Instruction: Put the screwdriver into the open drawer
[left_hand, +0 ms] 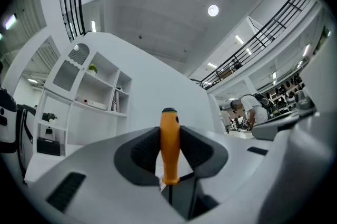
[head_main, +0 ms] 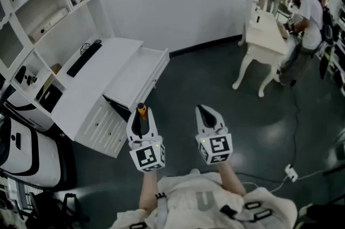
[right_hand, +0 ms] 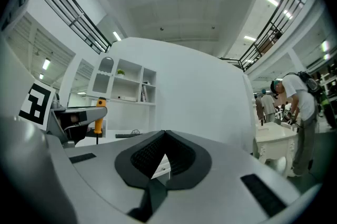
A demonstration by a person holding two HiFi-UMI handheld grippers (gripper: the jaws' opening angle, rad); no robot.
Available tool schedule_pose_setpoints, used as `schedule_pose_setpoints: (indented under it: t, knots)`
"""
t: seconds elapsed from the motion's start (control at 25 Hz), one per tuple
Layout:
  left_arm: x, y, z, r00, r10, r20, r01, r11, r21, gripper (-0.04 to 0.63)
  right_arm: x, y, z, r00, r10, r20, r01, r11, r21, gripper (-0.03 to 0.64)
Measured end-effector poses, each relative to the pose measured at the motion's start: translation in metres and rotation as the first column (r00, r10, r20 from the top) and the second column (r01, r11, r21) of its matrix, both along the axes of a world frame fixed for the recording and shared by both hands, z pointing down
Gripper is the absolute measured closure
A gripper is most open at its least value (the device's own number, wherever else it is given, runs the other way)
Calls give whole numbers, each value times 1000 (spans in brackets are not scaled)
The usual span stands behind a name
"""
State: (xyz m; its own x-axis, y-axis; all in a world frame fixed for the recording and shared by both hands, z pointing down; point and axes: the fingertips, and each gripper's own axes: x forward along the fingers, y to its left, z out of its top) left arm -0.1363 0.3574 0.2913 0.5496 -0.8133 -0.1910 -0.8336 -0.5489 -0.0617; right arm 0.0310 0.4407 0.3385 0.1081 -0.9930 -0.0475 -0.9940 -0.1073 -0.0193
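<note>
My left tongs (head_main: 141, 118) clamp the orange handle of the screwdriver (left_hand: 169, 145). It stands upright between the pads, with its dark shaft pointing down. Beside them my right tongs (head_main: 208, 113) are closed on nothing, tips together. Just ahead, the open drawer (head_main: 137, 76) juts from the white desk (head_main: 81, 96). The screwdriver hangs in the air by the drawer's near end. Behind the desk rises a white shelf unit (head_main: 38, 1).

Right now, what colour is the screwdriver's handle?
Orange; the screwdriver handle shows best in the left gripper view.
</note>
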Motion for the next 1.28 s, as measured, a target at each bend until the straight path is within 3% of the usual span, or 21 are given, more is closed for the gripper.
schedule_pose_setpoints:
  t: [0.44, 0.72, 1.0, 1.28]
  knots:
    - [18, -1, 1, 1000, -9, 5, 9, 1000, -2, 479, 13, -4, 6, 999, -39, -24, 39, 999, -28, 612]
    - [26, 7, 7, 1000, -10, 8, 10, 1000, -20, 479, 25, -3, 8, 991, -84, 100, 82, 996, 23, 612]
    - [20, -9, 13, 999, -42, 34, 42, 999, -3, 479, 14, -7, 14, 986, -157, 58, 157, 988, 0, 612]
    - [51, -15, 11, 999, -20, 41, 20, 1000, -3, 479, 29, -11, 18, 984, -177, 14, 177, 984, -1, 612]
